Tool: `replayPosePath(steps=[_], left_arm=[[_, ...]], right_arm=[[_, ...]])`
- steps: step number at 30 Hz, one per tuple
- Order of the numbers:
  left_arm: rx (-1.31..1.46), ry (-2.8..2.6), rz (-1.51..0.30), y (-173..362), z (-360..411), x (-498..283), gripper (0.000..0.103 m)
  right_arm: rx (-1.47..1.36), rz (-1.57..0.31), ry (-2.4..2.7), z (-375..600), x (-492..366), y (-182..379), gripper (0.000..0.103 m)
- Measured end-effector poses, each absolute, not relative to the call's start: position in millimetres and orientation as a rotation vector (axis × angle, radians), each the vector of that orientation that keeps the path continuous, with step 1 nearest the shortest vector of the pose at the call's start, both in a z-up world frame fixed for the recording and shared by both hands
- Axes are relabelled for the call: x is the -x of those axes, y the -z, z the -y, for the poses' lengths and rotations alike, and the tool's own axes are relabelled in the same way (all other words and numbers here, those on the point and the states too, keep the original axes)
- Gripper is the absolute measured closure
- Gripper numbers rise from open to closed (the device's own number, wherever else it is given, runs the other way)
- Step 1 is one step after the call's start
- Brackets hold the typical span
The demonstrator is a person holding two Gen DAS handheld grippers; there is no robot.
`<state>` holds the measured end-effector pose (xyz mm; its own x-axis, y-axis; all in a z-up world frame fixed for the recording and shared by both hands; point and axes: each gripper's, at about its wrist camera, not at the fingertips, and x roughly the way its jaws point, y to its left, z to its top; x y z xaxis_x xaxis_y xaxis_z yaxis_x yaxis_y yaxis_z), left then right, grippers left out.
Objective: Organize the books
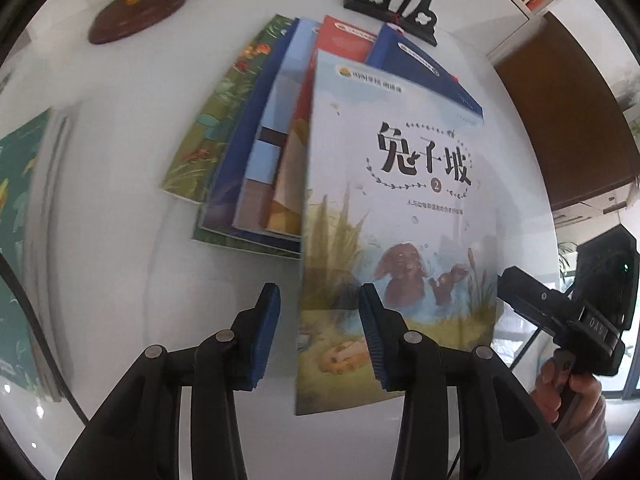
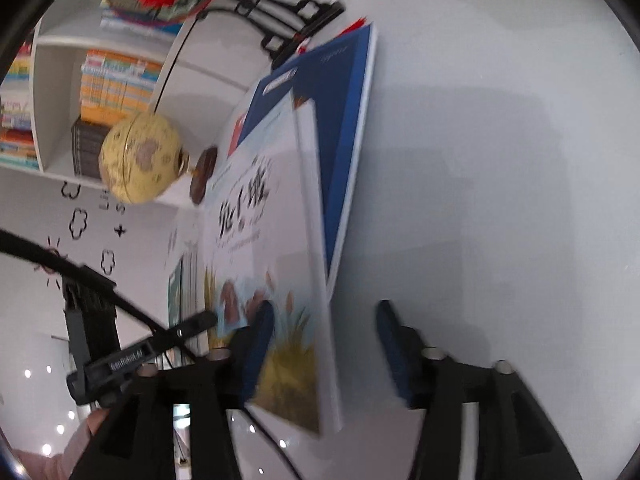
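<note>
A glossy white bench [image 1: 120,160] carries everything here, and a white bookshelf [image 2: 52,92] packed with colourful spines stands beyond it. On the bench lies a fanned stack of books [image 1: 256,152], overlapping and askew, with a blue book [image 1: 424,68] at its far right edge. On top sits the pale rabbit book [image 1: 396,216], its cover showing black characters above a brown animal splashing among reeds; its near edge juts toward the camera past the stack. A green book [image 1: 20,240] lies apart at the left. A yellow globe [image 2: 138,158] on a dark wooden base and a black ornate stand [image 1: 404,8] sit behind the stack. The left gripper [image 1: 320,334] hangs spread over the rabbit book's lower left corner, pads clear of it. The right gripper [image 2: 326,350] is spread too, straddling that book's near edge without pressing.
</note>
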<state>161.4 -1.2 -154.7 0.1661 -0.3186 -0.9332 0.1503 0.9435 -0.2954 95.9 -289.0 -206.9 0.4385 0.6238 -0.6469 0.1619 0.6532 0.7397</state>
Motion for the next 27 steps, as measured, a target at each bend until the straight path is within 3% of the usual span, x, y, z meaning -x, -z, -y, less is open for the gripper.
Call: replayPosePath(steps=[6,11,12,14,27], left_arm=[[0.182,0.373,-1.429,171.6,8.7,-162.6,0.054],[0.241,0.384,-1.422,172.6,5.1,-163.6,0.051],[0.239,0.386,-1.414,171.2,4.1,-162.7,0.051],[0.243,0.402,-1.383,165.5,5.5,-162.4,0.051],[0.097,0.492,-1.214,121.6,23.2,-133.2,0.053]], right_arm=[[-0.898,-1.161,-0.446,286.7,-103.0,213.8,0.047],[-0.881,-1.177,-0.511,268.2,-101.2,216.3,0.048],[-0.851,-1.169,-0.495,265.3,-99.9,214.0,0.052],[-0.768,-1.178,-0.439,261.2,-98.7,211.4,0.079],[-0.652,-1.043,-0.505,248.9,-74.0,172.1,0.084]])
